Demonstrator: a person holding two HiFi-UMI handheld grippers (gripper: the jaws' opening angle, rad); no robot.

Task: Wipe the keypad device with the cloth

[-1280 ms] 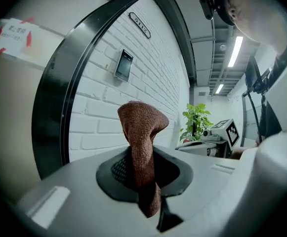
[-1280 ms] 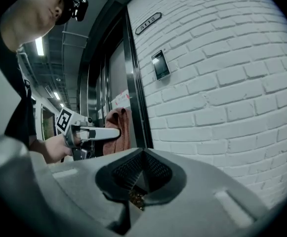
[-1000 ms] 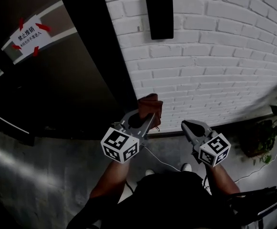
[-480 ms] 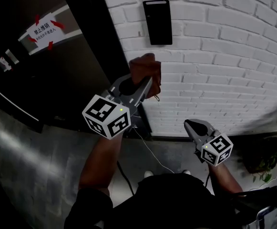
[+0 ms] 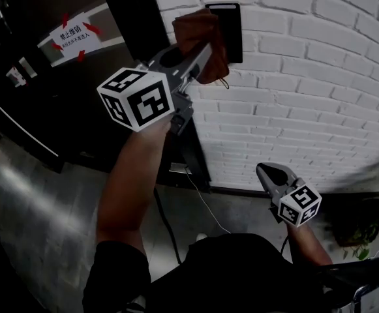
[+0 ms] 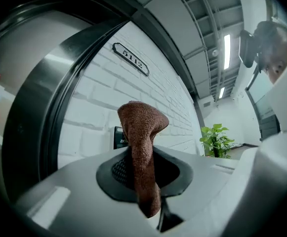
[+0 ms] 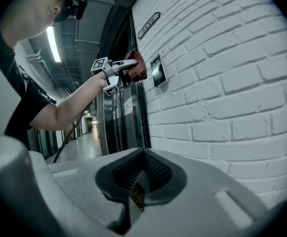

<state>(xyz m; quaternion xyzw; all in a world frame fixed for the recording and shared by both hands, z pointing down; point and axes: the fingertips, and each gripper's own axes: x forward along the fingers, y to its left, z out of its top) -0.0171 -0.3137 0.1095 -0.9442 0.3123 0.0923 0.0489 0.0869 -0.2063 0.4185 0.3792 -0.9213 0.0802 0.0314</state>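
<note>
One cloth point(image 5: 199, 32) in left gripper point(image 5: 198, 55), just beside keypad device point(image 5: 234, 32)

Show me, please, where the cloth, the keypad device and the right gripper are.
cloth point(image 5: 199, 30): head view, on its bunched upper fold.
keypad device point(image 5: 235, 38): head view, on the black strip right of the cloth.
right gripper point(image 5: 262, 169): head view, at the tips of its fingers.
</note>
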